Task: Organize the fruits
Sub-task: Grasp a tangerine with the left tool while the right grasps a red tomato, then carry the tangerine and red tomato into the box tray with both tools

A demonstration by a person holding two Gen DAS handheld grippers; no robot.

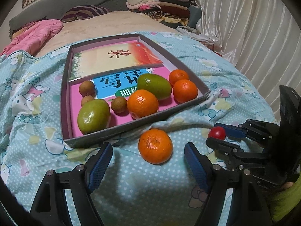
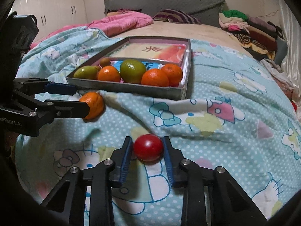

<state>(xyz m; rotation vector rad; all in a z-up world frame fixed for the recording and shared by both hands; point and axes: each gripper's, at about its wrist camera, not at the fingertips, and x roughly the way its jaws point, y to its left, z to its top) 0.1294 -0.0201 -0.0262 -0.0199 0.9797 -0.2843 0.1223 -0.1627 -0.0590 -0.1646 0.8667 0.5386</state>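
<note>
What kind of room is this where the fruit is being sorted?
Most likely a bedroom. The fruit tray sits on a bed covered by a cartoon-print quilt, with a grey headboard behind it, a striped pillow and a stack of folded clothes beside it.

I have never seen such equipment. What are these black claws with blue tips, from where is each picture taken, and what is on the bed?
There is no robot here: a person holds one two-finger gripper in each hand, each with a camera looking along its fingers. The left camera shows the left gripper, open around a loose mandarin on the cartoon-print blanket. The right camera shows the right gripper, shut on a small red tomato. Behind stands a shallow grey box holding two books, three mandarins, two green mango-like fruits and small brown fruits.
</note>
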